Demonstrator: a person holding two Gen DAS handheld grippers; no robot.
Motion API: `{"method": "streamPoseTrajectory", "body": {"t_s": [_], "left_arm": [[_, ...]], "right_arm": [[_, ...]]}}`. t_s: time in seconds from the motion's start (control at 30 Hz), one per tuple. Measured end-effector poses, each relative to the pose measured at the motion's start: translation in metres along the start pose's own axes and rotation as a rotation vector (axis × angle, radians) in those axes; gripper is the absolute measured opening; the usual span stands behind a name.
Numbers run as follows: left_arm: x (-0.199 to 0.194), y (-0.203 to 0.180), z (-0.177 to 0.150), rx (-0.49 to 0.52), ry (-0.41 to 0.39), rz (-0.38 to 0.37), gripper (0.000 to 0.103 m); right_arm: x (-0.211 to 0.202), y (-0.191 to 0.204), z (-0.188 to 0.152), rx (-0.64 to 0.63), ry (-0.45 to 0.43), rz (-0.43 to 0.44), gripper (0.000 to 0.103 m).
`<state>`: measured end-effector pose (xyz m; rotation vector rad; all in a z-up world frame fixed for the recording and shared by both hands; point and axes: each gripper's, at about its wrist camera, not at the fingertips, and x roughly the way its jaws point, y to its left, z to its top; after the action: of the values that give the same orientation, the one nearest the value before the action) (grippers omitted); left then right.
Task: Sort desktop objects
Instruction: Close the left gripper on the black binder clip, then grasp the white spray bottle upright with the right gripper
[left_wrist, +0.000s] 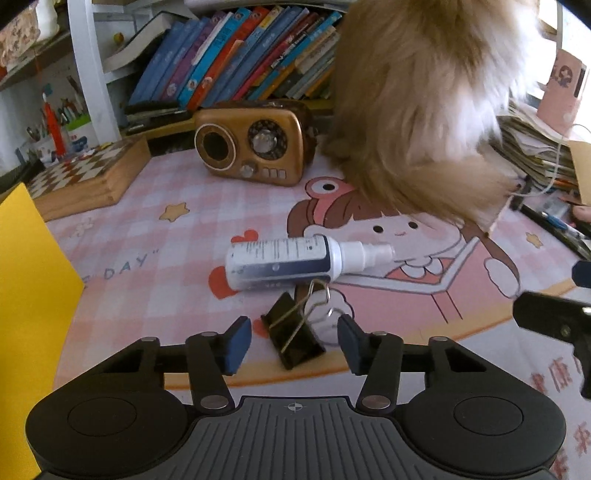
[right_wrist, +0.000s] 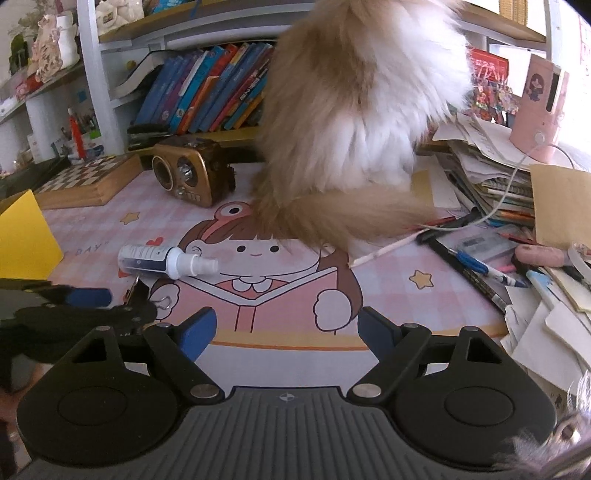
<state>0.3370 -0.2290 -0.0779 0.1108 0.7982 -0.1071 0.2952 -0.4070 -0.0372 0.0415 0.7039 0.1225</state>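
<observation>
A black binder clip (left_wrist: 291, 336) with wire handles lies on the pink cartoon desk mat (left_wrist: 155, 266). My left gripper (left_wrist: 294, 343) stands over it, a blue pad on each side and a small gap to each, so it is open around the clip. Just beyond the clip lies a white spray bottle (left_wrist: 284, 262) on its side, nozzle to the right. In the right wrist view the bottle (right_wrist: 162, 260) and clip (right_wrist: 142, 295) are at the left, beside the left gripper's fingers (right_wrist: 92, 297). My right gripper (right_wrist: 286, 332) is open above bare mat (right_wrist: 406, 306) with nothing between its fingers.
A fluffy brown and white animal (right_wrist: 351, 122) sits mid-desk, tail on the mat. Behind stand a brown radio (left_wrist: 255, 144), a wooden chessboard box (left_wrist: 88, 177) and a row of books (left_wrist: 236, 55). Yellow card (left_wrist: 29, 295) is at the left. Papers, pens (right_wrist: 476, 266) and a cable crowd the right.
</observation>
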Motion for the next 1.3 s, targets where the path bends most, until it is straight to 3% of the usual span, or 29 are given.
{"method": "streamPoseTrajectory", "body": {"t_s": [0.1,0.27,0.4,0.5,0.63,0.93,1.07,1.17,1.23,1.3], "left_arm": [[0.005,-0.001,0.001,0.0,-0.014,0.003,0.041],[0.002,0.005,0.001,0.004,-0.027,-0.005,0.021],[-0.018,0.018,0.0,-0.01,-0.049,0.003,0.017],[-0.036,0.03,-0.002,-0.032,-0.067,0.016,0.0],[-0.06,0.046,-0.006,-0.071,-0.07,0.024,0.0],[-0.088,0.066,-0.018,-0.152,-0.083,0.07,0.0],[-0.095,0.068,-0.019,-0.164,-0.095,0.074,0.0],[-0.098,0.069,-0.019,-0.172,-0.1,0.07,0.0],[-0.1,0.068,-0.019,-0.175,-0.102,0.066,0.0],[-0.101,0.068,-0.018,-0.177,-0.106,0.061,0.0]], "right_arm": [[0.004,0.0,0.001,-0.009,0.01,0.014,0.084],[0.012,0.004,0.005,-0.037,0.015,0.051,0.084],[0.022,0.013,0.013,-0.081,0.002,0.101,0.084],[0.034,0.026,0.022,-0.137,-0.009,0.157,0.084],[0.053,0.049,0.035,-0.25,-0.021,0.251,0.083],[0.102,0.108,0.049,-0.656,-0.002,0.409,0.08],[0.126,0.117,0.049,-0.691,0.076,0.429,0.067],[0.135,0.112,0.052,-0.633,0.114,0.455,0.065],[0.138,0.108,0.054,-0.594,0.131,0.461,0.057],[0.142,0.101,0.059,-0.536,0.16,0.483,0.033]]}}
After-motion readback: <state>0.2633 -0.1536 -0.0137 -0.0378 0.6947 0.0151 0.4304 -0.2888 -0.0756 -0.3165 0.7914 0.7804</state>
